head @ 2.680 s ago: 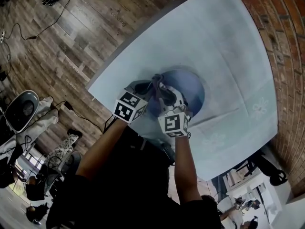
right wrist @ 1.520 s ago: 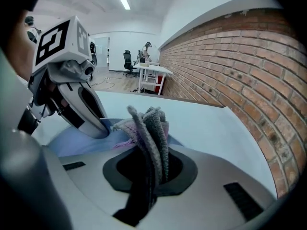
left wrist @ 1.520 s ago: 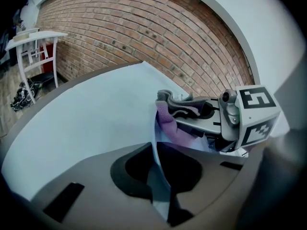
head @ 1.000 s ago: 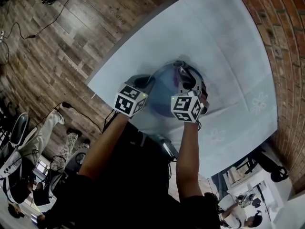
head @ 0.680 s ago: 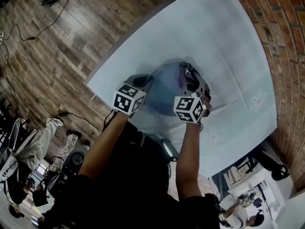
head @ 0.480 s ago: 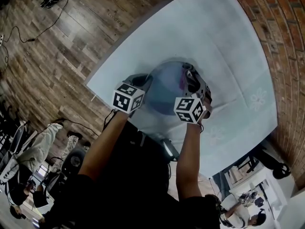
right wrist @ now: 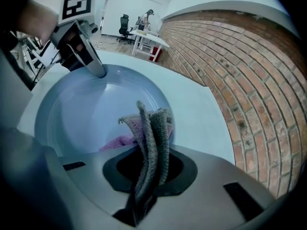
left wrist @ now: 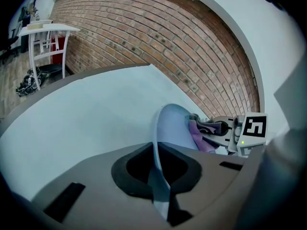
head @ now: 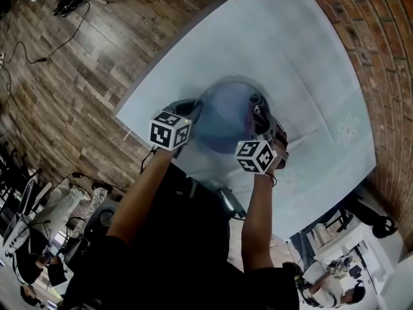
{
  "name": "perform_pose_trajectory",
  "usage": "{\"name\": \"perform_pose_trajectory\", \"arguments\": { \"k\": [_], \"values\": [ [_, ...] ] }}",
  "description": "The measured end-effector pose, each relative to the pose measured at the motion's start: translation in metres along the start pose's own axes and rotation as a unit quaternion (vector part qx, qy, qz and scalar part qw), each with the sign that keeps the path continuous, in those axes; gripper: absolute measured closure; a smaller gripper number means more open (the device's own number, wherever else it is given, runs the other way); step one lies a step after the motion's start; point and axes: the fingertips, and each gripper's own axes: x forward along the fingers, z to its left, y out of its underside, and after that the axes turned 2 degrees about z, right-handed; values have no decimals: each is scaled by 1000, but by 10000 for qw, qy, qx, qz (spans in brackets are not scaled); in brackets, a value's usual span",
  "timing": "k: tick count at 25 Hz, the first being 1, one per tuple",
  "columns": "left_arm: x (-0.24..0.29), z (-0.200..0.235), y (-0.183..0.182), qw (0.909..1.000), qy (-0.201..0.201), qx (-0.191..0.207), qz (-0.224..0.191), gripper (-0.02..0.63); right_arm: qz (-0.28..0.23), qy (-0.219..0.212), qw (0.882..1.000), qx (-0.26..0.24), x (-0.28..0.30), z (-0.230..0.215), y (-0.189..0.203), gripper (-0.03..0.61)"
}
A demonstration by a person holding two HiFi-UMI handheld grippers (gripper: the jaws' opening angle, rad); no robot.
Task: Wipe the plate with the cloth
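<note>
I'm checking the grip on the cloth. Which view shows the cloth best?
The right gripper view: the cloth fills the middle, pinched between the jaws, its pink end against the plate. The left gripper view shows only a small purple fold. In the head view it is barely visible.

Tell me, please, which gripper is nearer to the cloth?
Right. The right gripper is shut on the cloth over the plate; the left gripper clamps the plate's opposite rim, apart from the cloth.

I work at a table (head: 310,63) covered in pale blue; brick wall (head: 381,44) right, plank floor (head: 77,76) left.
</note>
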Motion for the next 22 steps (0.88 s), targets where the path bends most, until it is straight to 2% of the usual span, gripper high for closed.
{"name": "perform_pose_trajectory", "arguments": {
  "k": [8,22],
  "values": [
    [0,-4,4,10000,-30,-1,-7,568,175,-246,9993,-220,-16,20,22,514],
    [-2,-3,7,10000,3,-73,-26,571,453,-1054,9927,-376,-41,73,35,515]
  ]
}}
